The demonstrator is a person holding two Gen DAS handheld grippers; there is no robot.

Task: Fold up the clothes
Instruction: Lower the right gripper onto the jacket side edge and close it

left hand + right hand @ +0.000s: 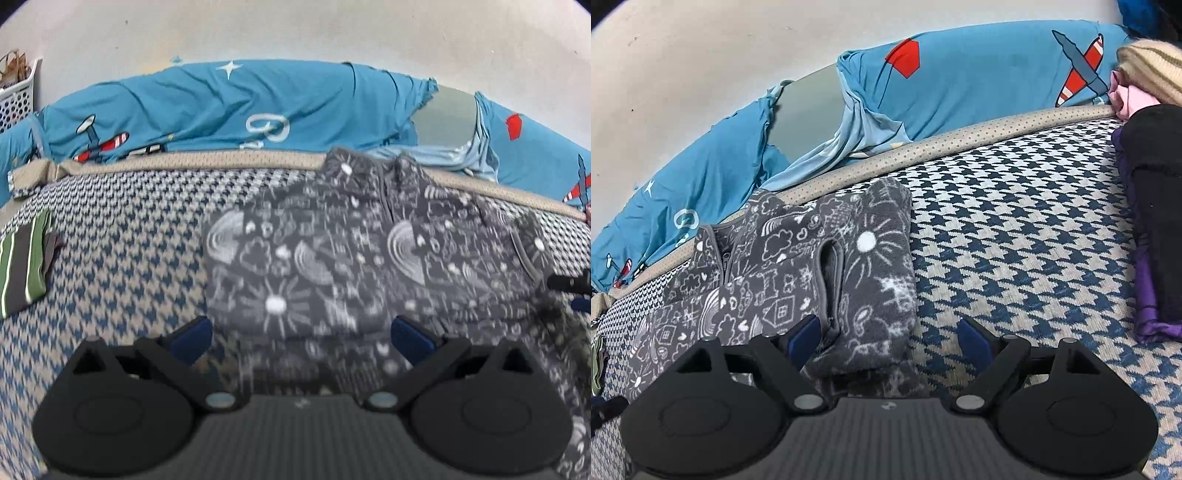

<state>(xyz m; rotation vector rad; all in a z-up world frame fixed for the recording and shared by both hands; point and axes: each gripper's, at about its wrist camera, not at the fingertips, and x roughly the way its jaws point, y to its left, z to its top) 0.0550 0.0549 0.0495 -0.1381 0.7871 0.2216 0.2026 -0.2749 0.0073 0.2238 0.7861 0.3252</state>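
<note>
Here, nearest each camera, both claws stood spread wide and grasped nothing. The left claw hovered with its blue pads apart over the near edge of the grey doodle-print fleece garment, which lay flattened just ahead of it on the houndstooth-patterned bed. The right claw was likewise released; a folded sleeve or side panel of the same garment lay between its pads, closer to the left pad, and neither pad appeared to press on it. That part looked doubled inward onto the body, probably so the piece narrows before a final fold. Left of the left claw and well apart sat a folded green-striped item, seemingly finished. Right of the right claw waited a dark pile of black and purple clothes, likely still to be folded. Farthest, beyond both claws, blue aeroplane-print bedding was bunched against a pale wall.
</note>
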